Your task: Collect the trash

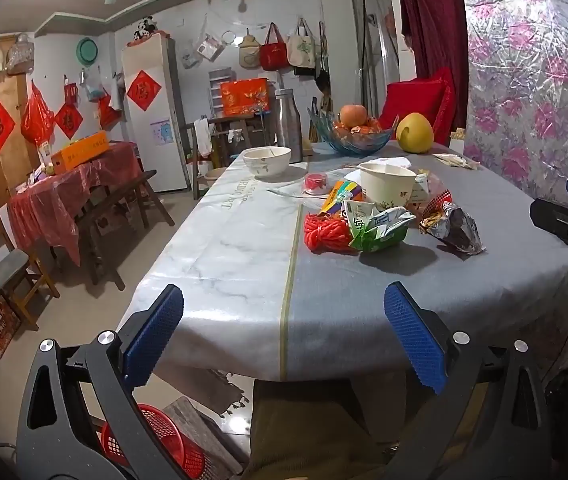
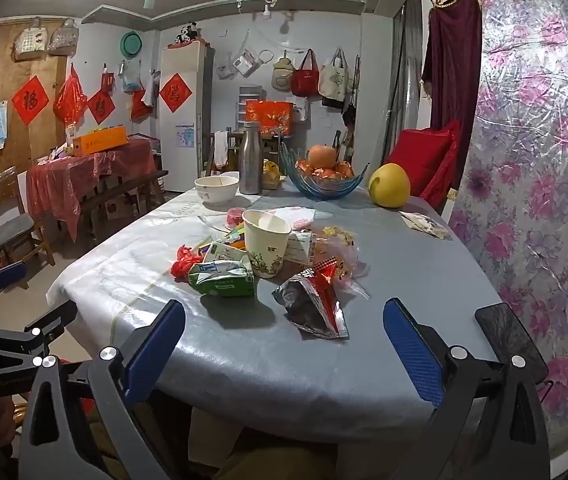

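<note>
Both grippers (image 1: 284, 320) (image 2: 284, 332) gape empty — trash pile (image 2: 264, 264) mid-table (image 2: 244, 360).

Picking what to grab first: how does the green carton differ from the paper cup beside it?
The green carton is crushed and lies on its side; the paper cup keeps its shape and stands upright, mouth open. The carton is green and white, boxy; the cup is cream with a plant print, round and taller. The carton sits nearer the table's front edge. Both rest in the same litter pile, untouched.

Near edge of table (image 2: 244, 360): bare cloth, open approach | Mid-table: paper cup (image 2: 266, 242) ringed by wrappers, green carton (image 2: 224, 278) | Behind cup: bowl (image 2: 216, 190), flask (image 2: 250, 168), fruit dish (image 2: 321, 184)
</note>
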The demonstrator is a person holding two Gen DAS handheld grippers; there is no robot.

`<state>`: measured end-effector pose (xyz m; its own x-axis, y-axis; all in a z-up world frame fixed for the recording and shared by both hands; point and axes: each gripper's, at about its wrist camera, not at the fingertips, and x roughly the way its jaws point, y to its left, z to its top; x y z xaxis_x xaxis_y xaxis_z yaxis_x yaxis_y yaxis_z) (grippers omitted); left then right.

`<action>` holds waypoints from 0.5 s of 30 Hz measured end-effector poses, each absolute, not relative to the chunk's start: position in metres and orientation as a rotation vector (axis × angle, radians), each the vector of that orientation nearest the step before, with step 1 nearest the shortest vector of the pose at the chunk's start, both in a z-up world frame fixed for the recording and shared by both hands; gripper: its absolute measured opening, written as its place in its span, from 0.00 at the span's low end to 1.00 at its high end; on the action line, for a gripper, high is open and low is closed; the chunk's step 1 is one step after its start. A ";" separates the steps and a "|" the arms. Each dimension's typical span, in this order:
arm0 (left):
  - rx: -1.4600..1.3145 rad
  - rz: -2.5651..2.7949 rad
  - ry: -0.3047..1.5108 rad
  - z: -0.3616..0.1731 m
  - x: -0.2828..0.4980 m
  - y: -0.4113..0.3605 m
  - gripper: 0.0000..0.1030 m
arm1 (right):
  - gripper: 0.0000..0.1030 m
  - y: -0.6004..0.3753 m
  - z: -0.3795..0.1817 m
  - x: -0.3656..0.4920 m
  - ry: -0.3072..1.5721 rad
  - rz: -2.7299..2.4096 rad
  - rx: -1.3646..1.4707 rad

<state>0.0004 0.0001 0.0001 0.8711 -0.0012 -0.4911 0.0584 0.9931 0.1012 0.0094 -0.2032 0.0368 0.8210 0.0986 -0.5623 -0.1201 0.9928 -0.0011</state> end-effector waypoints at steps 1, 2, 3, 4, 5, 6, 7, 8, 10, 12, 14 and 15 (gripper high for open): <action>0.117 -0.030 0.510 -0.002 0.001 -0.001 0.94 | 0.95 -0.203 0.037 0.009 0.596 0.118 -0.037; 0.117 -0.031 0.509 -0.003 0.001 0.000 0.94 | 0.95 -0.203 0.037 0.009 0.595 0.118 -0.037; 0.118 -0.031 0.509 -0.003 0.001 0.000 0.94 | 0.95 -0.203 0.037 0.009 0.596 0.118 -0.036; 0.119 -0.031 0.509 -0.002 0.001 0.000 0.94 | 0.95 -0.203 0.037 0.009 0.595 0.118 -0.036; 0.119 -0.031 0.508 -0.002 0.001 0.001 0.94 | 0.95 -0.203 0.037 0.009 0.595 0.119 -0.034; 0.119 -0.031 0.507 -0.001 0.001 0.002 0.94 | 0.95 -0.202 0.036 0.009 0.596 0.117 -0.037; 0.119 -0.030 0.507 -0.001 0.001 0.003 0.94 | 0.95 -0.202 0.036 0.009 0.596 0.118 -0.037; 0.114 -0.032 0.510 -0.001 0.000 0.001 0.94 | 0.95 -0.202 0.036 0.008 0.596 0.119 -0.036; 0.114 -0.033 0.510 -0.001 0.001 0.001 0.94 | 0.95 -0.201 0.036 0.008 0.596 0.118 -0.038; 0.115 -0.033 0.511 -0.002 0.001 0.000 0.94 | 0.95 -0.201 0.036 0.008 0.595 0.119 -0.038; 0.116 -0.033 0.512 -0.002 0.001 0.000 0.94 | 0.95 -0.201 0.036 0.008 0.597 0.119 -0.038; 0.115 -0.032 0.510 -0.002 0.001 0.000 0.94 | 0.95 -0.201 0.036 0.008 0.597 0.119 -0.038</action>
